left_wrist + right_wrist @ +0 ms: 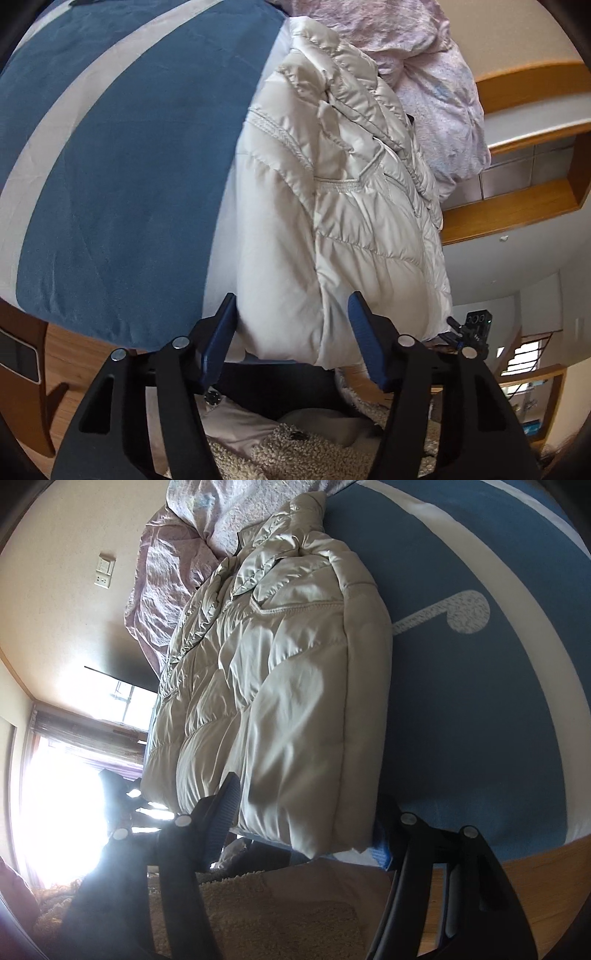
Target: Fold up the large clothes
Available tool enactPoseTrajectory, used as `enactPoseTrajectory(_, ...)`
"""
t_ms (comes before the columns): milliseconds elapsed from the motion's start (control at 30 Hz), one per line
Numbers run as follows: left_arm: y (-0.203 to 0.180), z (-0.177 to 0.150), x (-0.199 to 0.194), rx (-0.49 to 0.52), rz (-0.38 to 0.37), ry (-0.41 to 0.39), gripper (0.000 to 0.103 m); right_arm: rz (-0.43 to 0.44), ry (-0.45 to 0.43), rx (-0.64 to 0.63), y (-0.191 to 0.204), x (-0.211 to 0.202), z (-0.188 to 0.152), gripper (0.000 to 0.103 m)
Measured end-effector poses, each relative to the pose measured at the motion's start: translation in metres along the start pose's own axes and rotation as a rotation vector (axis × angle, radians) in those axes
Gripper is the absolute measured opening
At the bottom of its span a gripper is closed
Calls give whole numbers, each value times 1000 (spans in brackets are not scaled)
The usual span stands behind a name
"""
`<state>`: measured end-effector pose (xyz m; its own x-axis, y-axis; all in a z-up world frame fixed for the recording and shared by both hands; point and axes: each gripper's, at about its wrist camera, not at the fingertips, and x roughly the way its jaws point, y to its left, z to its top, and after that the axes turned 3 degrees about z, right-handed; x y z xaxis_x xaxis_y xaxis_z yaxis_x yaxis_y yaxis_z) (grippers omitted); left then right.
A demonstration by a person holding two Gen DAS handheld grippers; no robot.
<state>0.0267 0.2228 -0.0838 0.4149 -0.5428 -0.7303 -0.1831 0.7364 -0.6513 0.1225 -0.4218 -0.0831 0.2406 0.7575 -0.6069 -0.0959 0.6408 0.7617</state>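
Left gripper [293,332]: blue-padded fingers [218,334] spread wide, pinching nothing. Hem end of the cream puffer jacket [332,206] sitting in the gap between them, nearer the right-hand pad [365,339]; touching or just clear, cannot tell. Jacket folded lengthwise into a long narrow bundle, running away from the fingers along the edge of the blue bedspread [122,155], collar end farthest off. Pale stripe crossing the blue to the left of the jacket. Crumpled pink quilt [424,70] heaped beyond the collar end, pressed against the jacket. Below the fingers, shaggy beige fleece fabric [295,454], partly screened by the black gripper frame.

Right gripper [306,812]: fingers likewise parted wide, straddling the near end of the same jacket [288,686]. Left-hand pad [225,808] alongside the jacket's near corner, seemingly against the fabric. Right-hand finger mostly hidden behind the hanging hem, only its blue base showing below; contact there impossible to judge. Jacket stretching up and away from the fingers, bedspread [480,720] to its right carrying a pale note-shaped mark, pink quilt [166,583] at its far end. Left part of this view washed out by window glare, details there unreadable. Cream rug [277,912] on the floor beneath the gripper.
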Motion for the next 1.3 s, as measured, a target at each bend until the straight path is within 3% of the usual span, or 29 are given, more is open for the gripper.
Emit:
enactPoseTrajectory(100, -5, -1, 9, -18, -32, 2, 66, -4, 2, 13, -2, 3, 0, 46)
enactPoseTrajectory(167, -7, -1, 13, -25, -25, -12, 53, -14, 2, 24, -2, 7, 0, 32)
enactPoseTrajectory(233, -6, -3, 12, -30, -16, -32, 26, -15, -19, 20, 1, 6, 0, 23)
enactPoseTrajectory(333, -9, -2, -3, -29, -61, -99, 15, -4, -78, -11, 14, -2, 3, 17)
enactPoseTrajectory(567, -41, 14, -45, 75, -99, -297, 12, -9, -241, -109, 53, -25, 17, 15)
enactPoseTrajectory(800, -44, 32, -60, 55, -138, -373, 12, 30, -402, -147, 73, -44, 28, 14)
enactPoseTrajectory(1000, -60, 61, -75, 71, -163, -467, 11, 47, -537, -198, 103, -61, 59, 14)
enactPoseTrajectory(1300, -94, 119, -74, 131, -143, -559, 10, -60, -673, -256, 147, -50, 117, 14)
